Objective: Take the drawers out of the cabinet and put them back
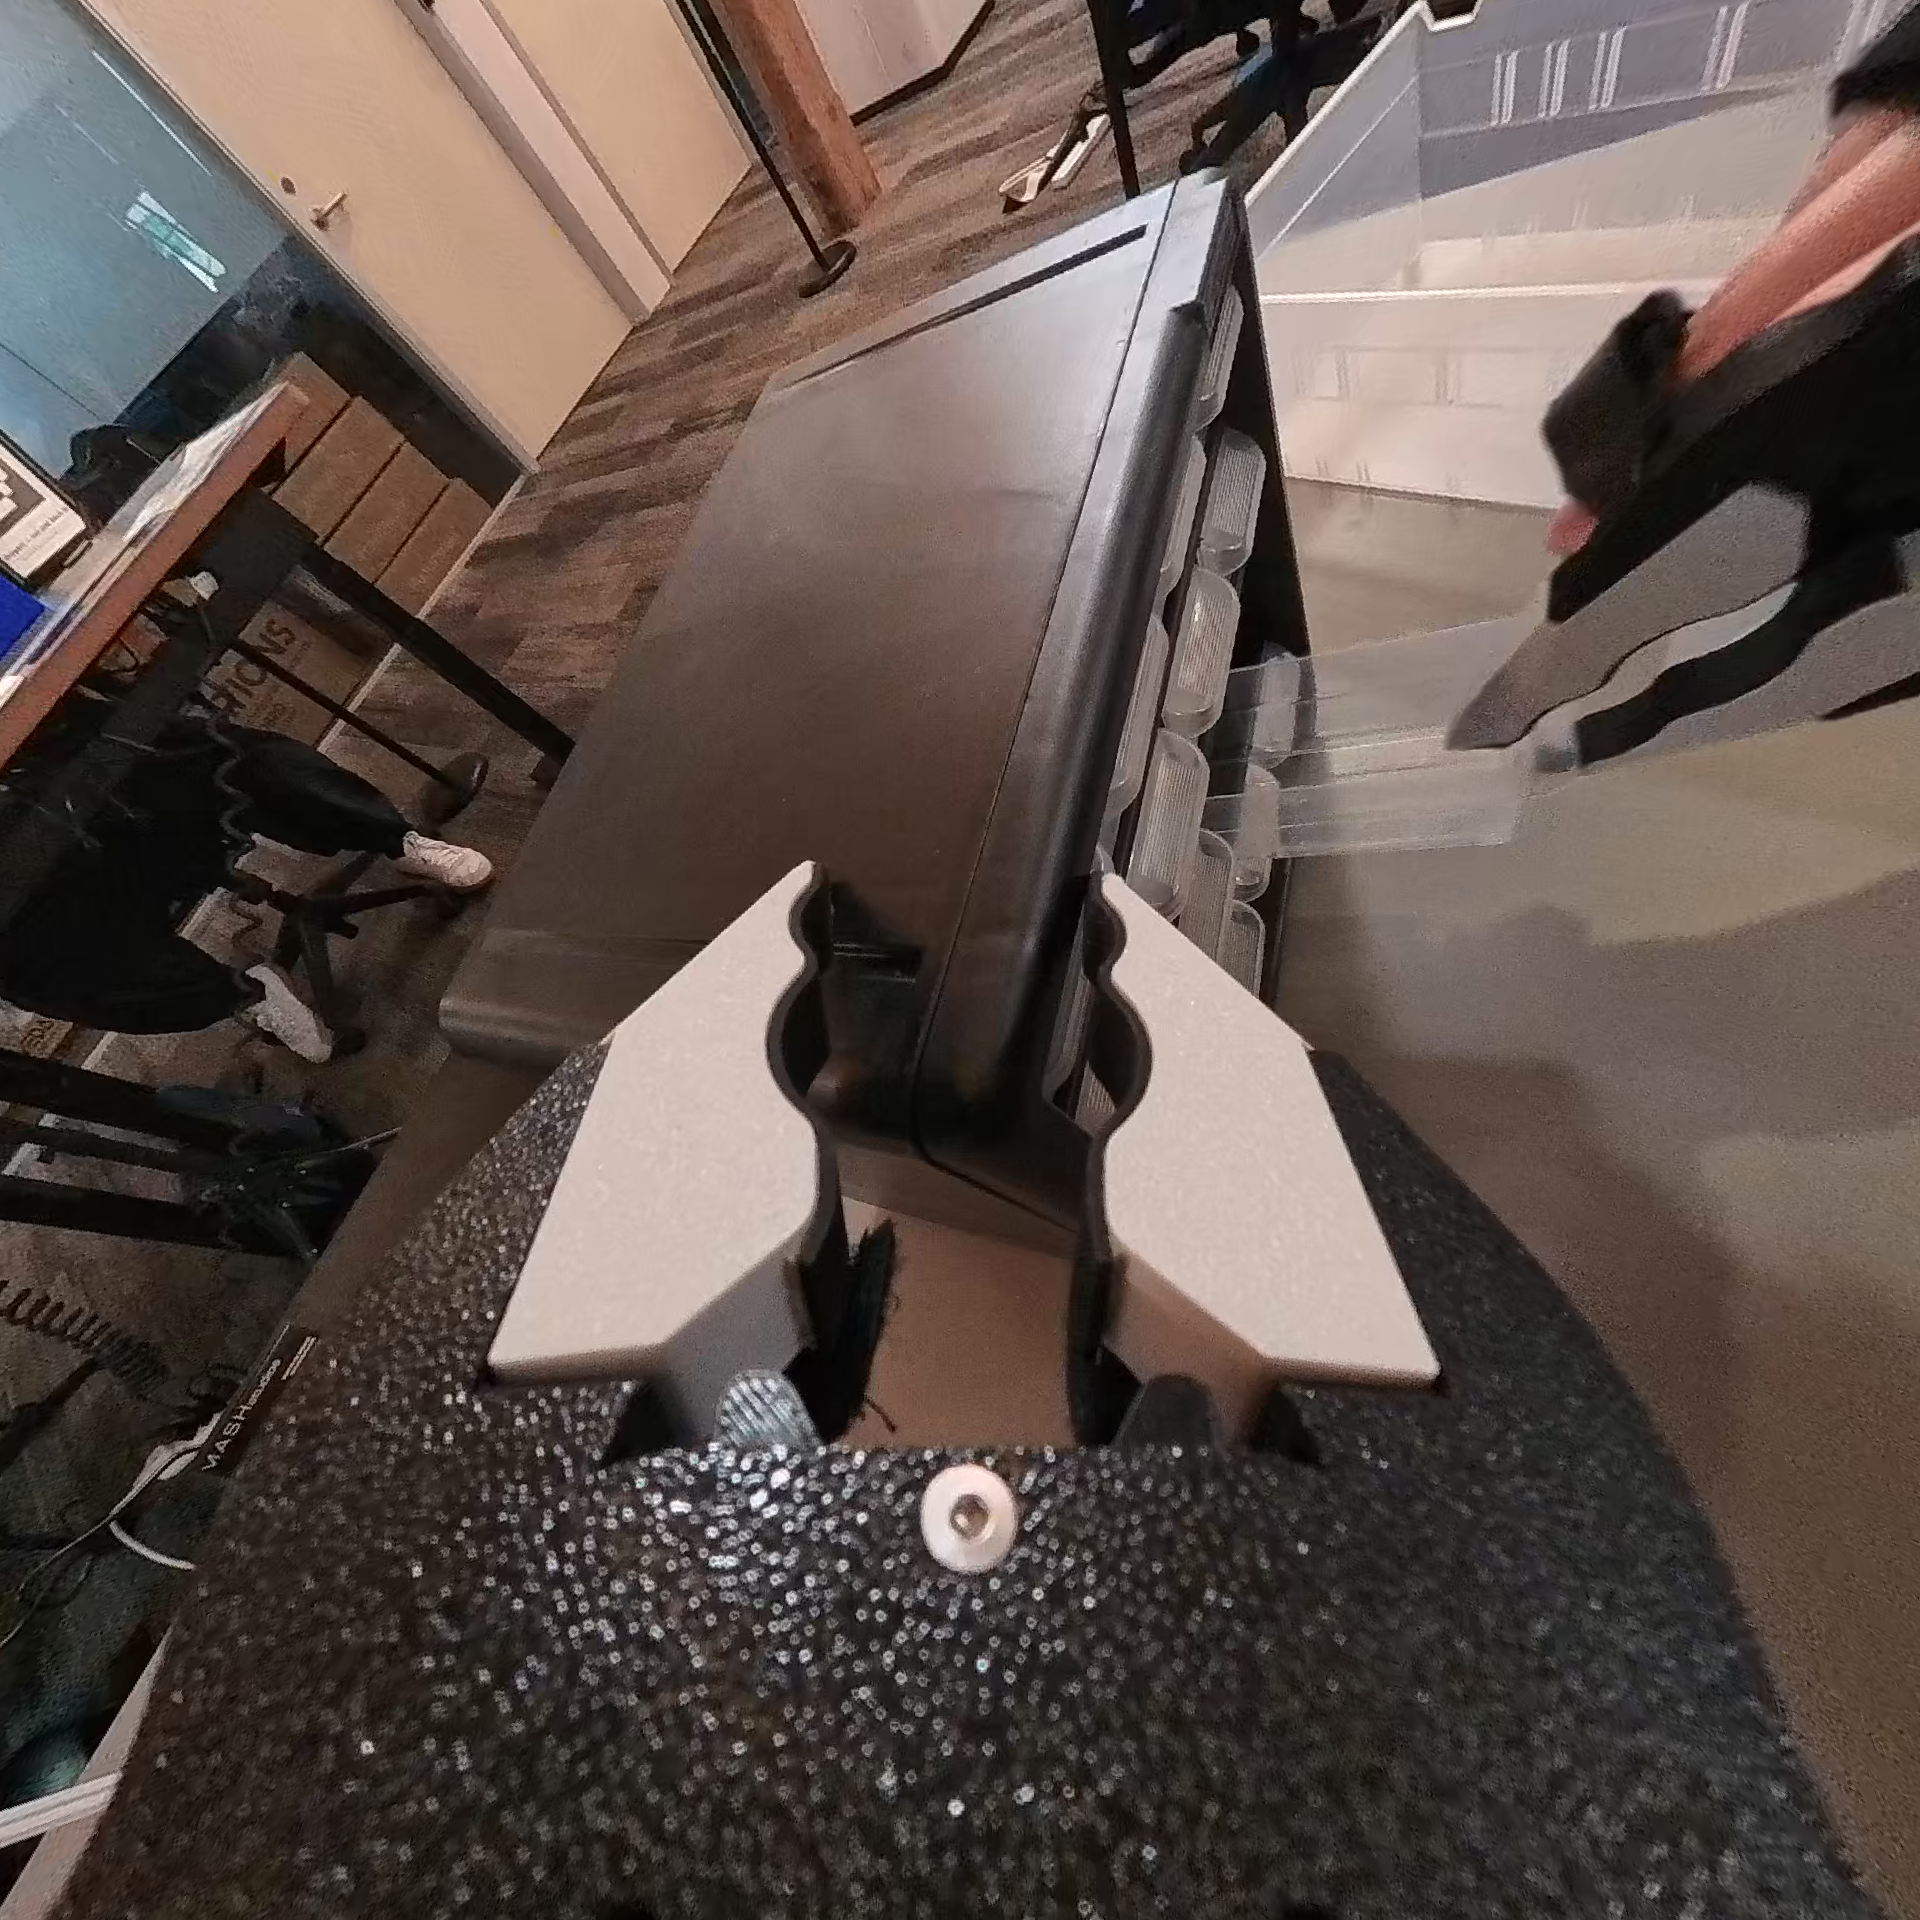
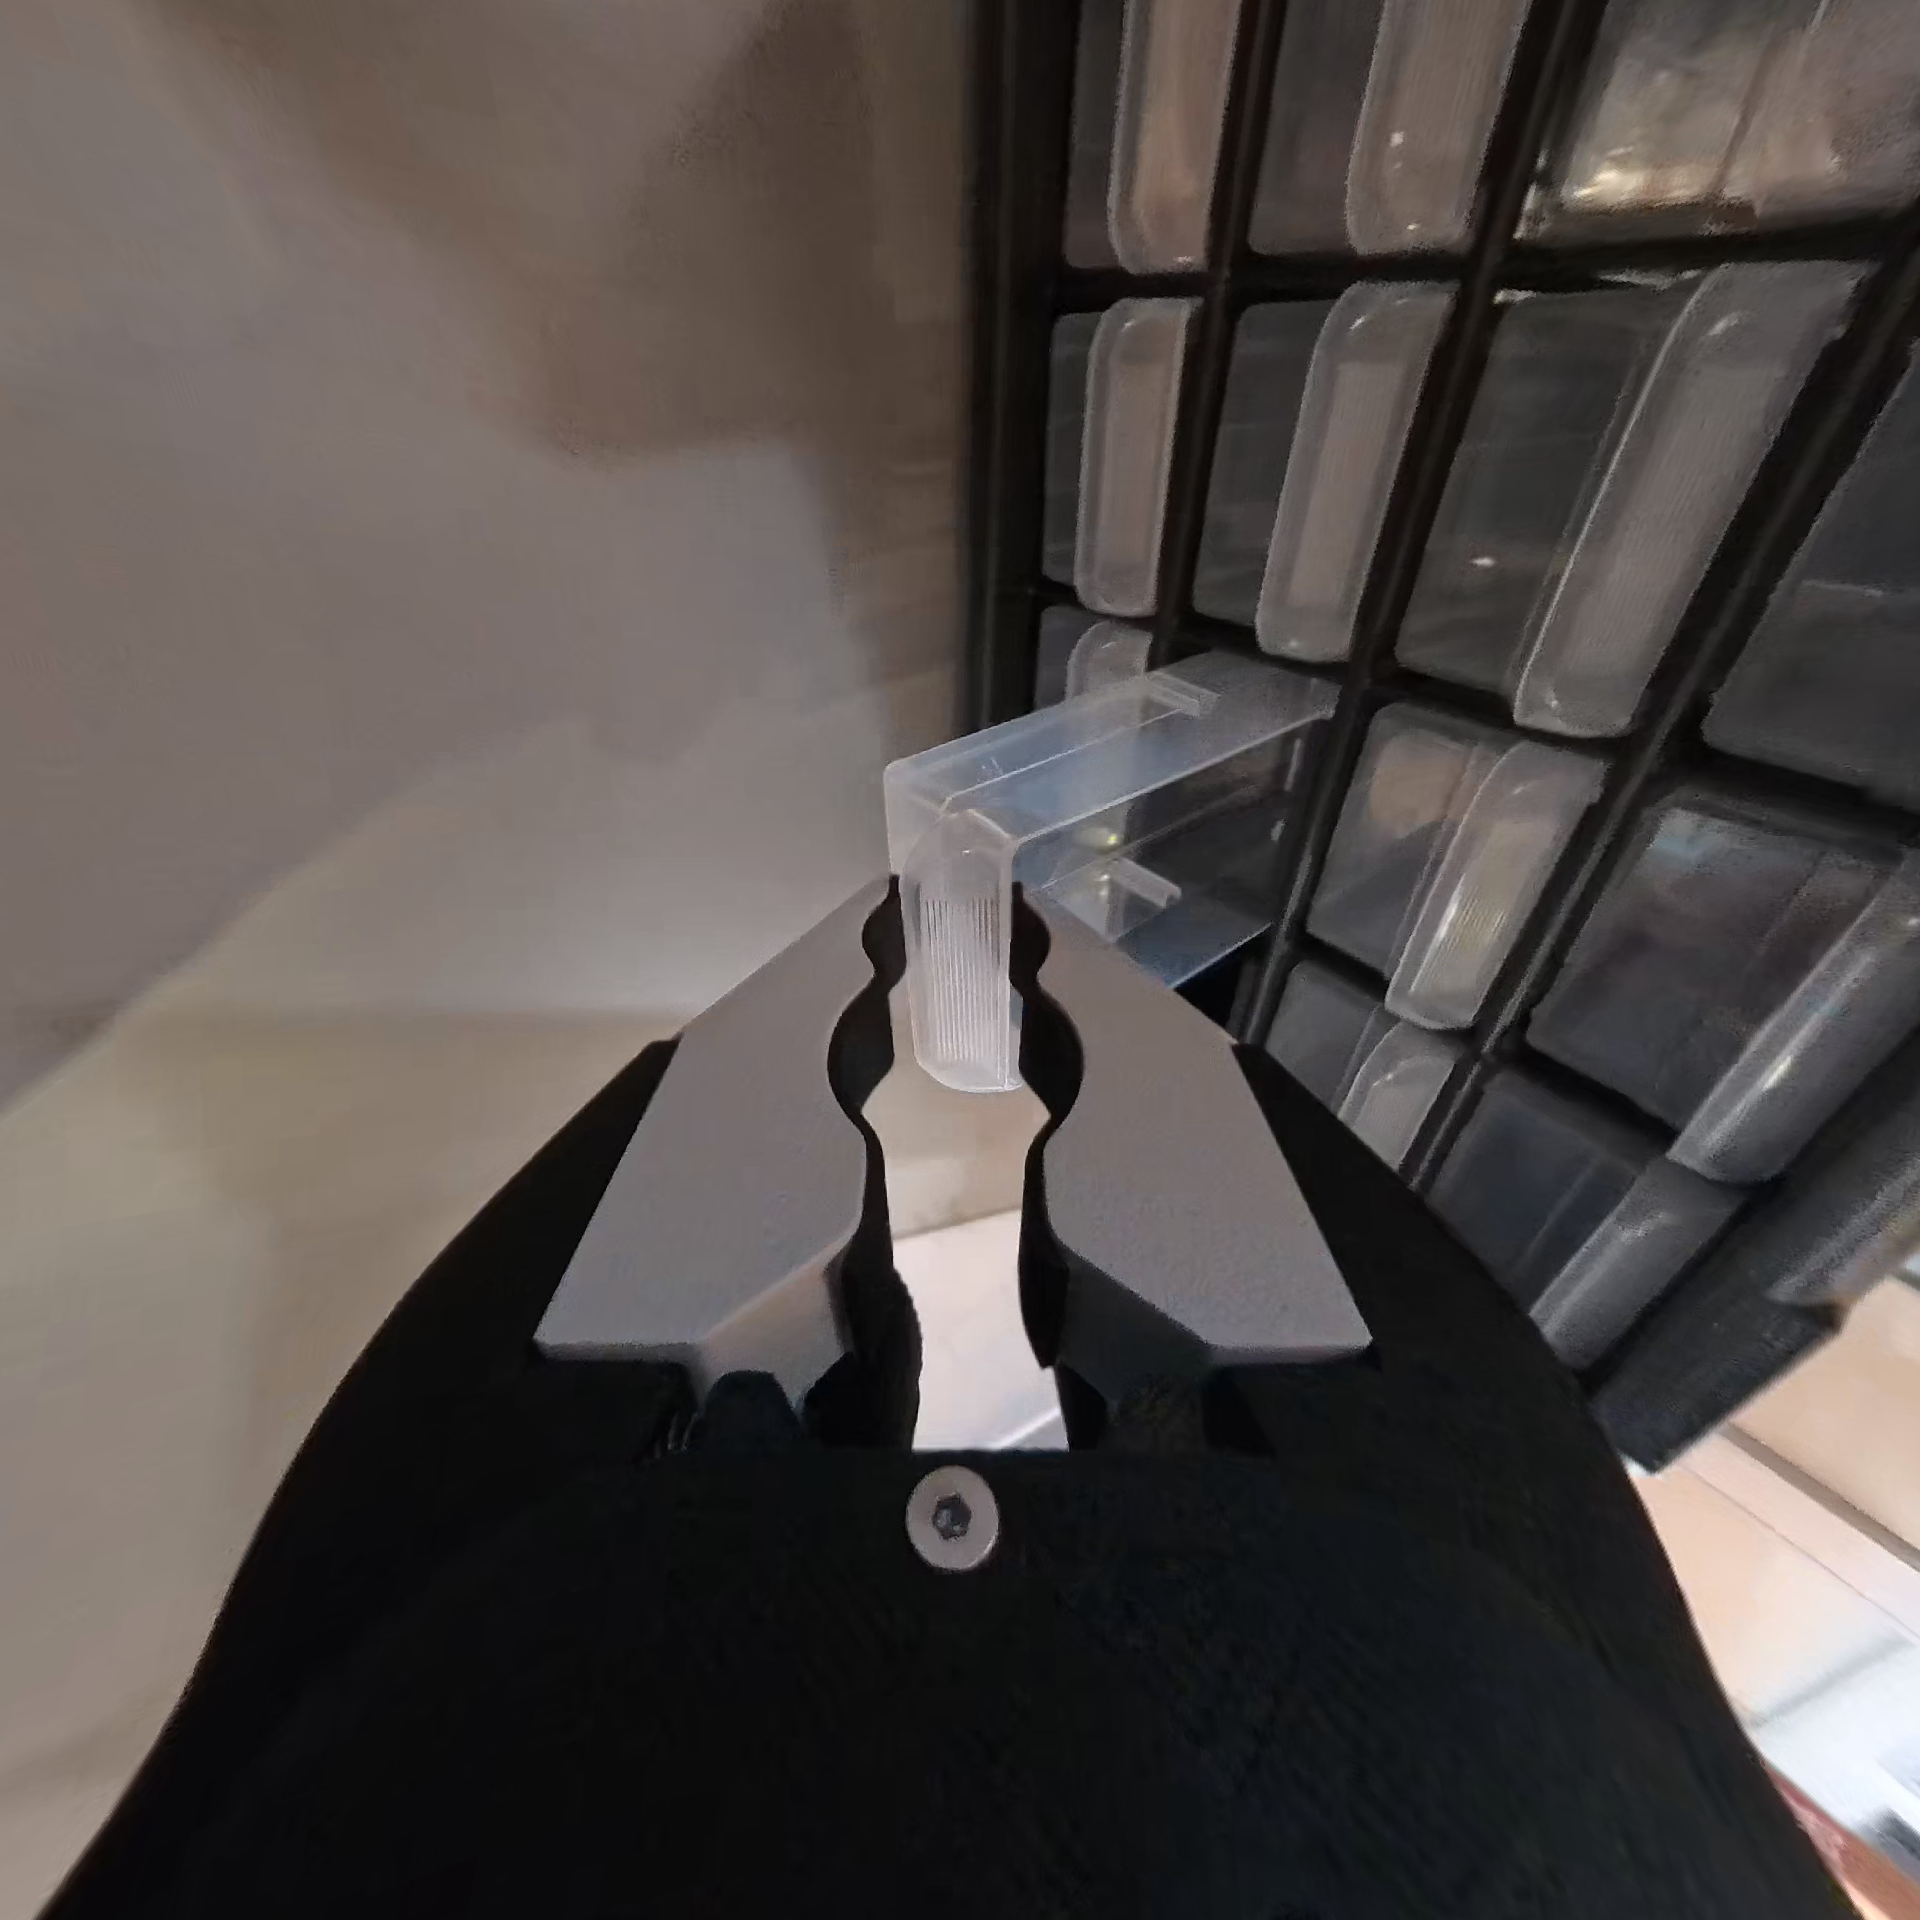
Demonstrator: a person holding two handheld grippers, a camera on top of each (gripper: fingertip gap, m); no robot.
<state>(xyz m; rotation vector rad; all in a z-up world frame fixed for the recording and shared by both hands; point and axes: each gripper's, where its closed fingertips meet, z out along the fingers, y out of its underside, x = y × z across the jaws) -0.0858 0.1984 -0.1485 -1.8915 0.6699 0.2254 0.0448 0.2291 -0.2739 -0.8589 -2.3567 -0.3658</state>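
A black cabinet (image 1: pixel 883 623) with several clear plastic drawers stands on the table; its front grid fills the right wrist view (image 2: pixel 1226 436). My left gripper (image 1: pixel 956 935) straddles the cabinet's near top edge, one finger on each side, shut on it. My right gripper (image 2: pixel 956 904) is shut on the ribbed handle tab (image 2: pixel 956 987) of one clear drawer (image 2: pixel 1143 810). That drawer is pulled most of the way out of its slot in the left column, and looks empty. In the left wrist view the right gripper (image 1: pixel 1517 732) holds the drawer (image 1: pixel 1382 790) out to the cabinet's right.
The beige table top (image 1: pixel 1558 1143) spreads in front of the cabinet. A clear acrylic wall (image 1: pixel 1455 260) stands at the back right. A hand (image 1: pixel 1818 229) holds the right gripper. Left, beyond the table, are a desk (image 1: pixel 156 540), a chair, and a seated person's feet (image 1: pixel 447 862).
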